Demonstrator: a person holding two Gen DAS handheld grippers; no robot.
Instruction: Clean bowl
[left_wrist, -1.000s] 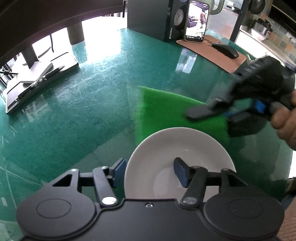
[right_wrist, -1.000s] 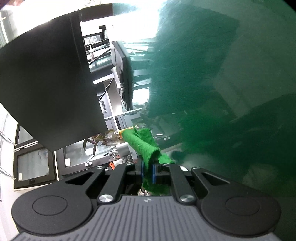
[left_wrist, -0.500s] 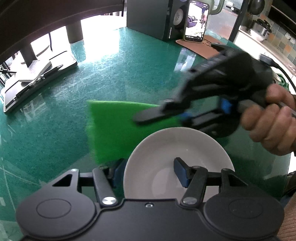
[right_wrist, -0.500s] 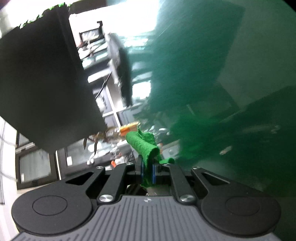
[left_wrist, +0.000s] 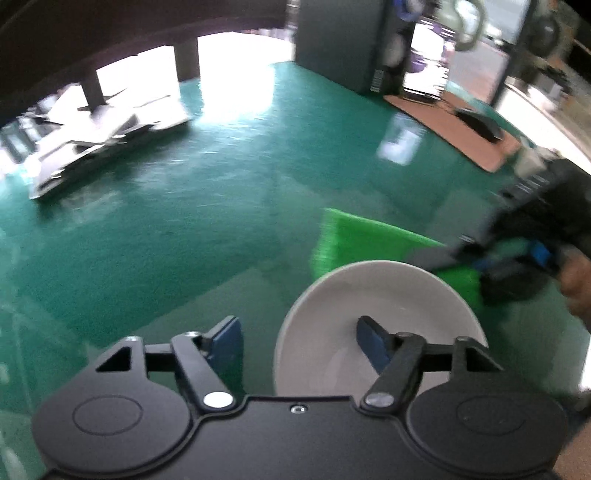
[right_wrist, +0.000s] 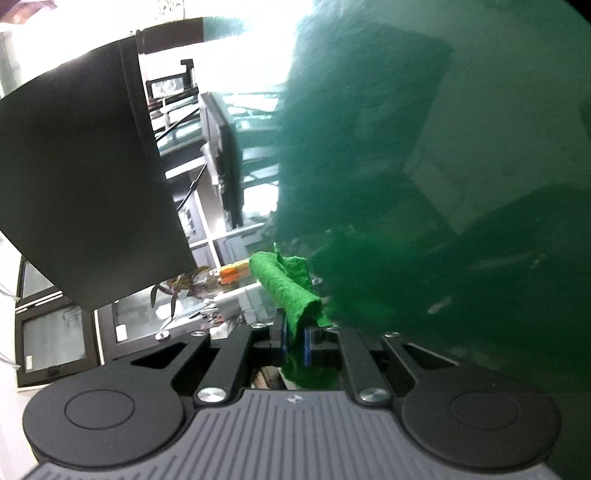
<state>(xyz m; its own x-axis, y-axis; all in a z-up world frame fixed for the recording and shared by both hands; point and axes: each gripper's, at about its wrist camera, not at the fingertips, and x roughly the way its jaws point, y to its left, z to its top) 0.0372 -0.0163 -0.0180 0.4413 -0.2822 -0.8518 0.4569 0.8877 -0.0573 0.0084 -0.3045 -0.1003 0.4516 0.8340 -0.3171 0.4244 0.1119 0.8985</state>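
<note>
Covering nearly the whole left wrist view, a glossy green tabletop (left_wrist: 207, 206) is seen, strongly lit near its far edge. No brand, label or writing can be read anywhere; a pale vertical mark on the dark speaker box (left_wrist: 347, 44) at the far edge is too blurred to make out. A lit phone screen (left_wrist: 424, 59) is propped just beside that box, and a brown mat (left_wrist: 454, 129) with a dark computer mouse (left_wrist: 480, 123) on it lies toward the far right corner. A grey folded stand (left_wrist: 96, 147) is set near the far left edge, well apart from everything else.

The white bowl (left_wrist: 376, 325) is found near the near edge, right of centre: round, smooth, plain, its inside visible and apparently bare. The left gripper (left_wrist: 299, 347) is spread wide with its jaws opening; one blue pad (left_wrist: 373, 347) sits inside the bowl and the other (left_wrist: 227, 343) outside, clear of the rim, so the bowl wall lies between them unpressed.

A bright green scouring cloth (left_wrist: 365, 236) is held just beyond the bowl's far rim by the right gripper (left_wrist: 461, 254), partly blurred, with a hand (left_wrist: 580, 291) behind it at the right edge. In the right wrist view the right gripper's pads are seen pressed together on that cloth (right_wrist: 288, 284), which is rolled up between them.
</note>
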